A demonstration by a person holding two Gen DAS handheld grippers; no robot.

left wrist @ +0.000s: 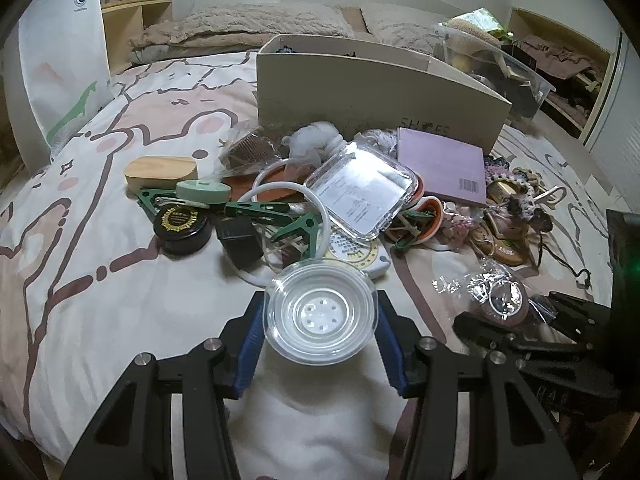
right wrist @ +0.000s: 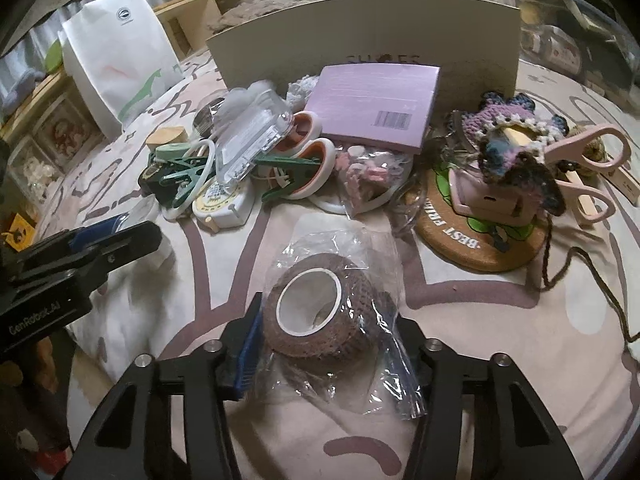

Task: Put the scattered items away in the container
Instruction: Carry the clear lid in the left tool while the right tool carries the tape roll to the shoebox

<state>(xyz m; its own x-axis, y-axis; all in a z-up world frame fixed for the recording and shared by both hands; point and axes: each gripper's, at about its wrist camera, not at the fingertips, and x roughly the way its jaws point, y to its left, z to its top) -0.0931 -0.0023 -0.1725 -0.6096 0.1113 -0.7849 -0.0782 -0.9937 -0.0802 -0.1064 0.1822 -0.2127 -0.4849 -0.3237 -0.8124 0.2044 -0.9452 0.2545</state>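
Note:
A clear round plastic dish (left wrist: 322, 312) sits between the blue pads of my left gripper (left wrist: 320, 301), which is shut on its rim just above the patterned bedspread. My right gripper (right wrist: 328, 314) is shut on a brown tape roll in a clear bag (right wrist: 320, 344); the left pad (right wrist: 251, 336) touches the roll, while the crinkled plastic hides the right one. The beige shoe box (left wrist: 360, 92) stands open-topped behind the heap of scattered items, and its front wall (right wrist: 320, 32) fills the back of the right wrist view. In the left wrist view, the right gripper (left wrist: 508, 316) is at the right with the roll.
The heap before the box holds a purple book (right wrist: 376, 104), a clear plastic case (left wrist: 360, 192), green clips (left wrist: 256, 210), a black jar (left wrist: 182, 228), a wooden box (left wrist: 160, 168), pink scissors (right wrist: 588, 164) and a cork coaster (right wrist: 472, 236). A white bag (right wrist: 116, 48) stands at the left.

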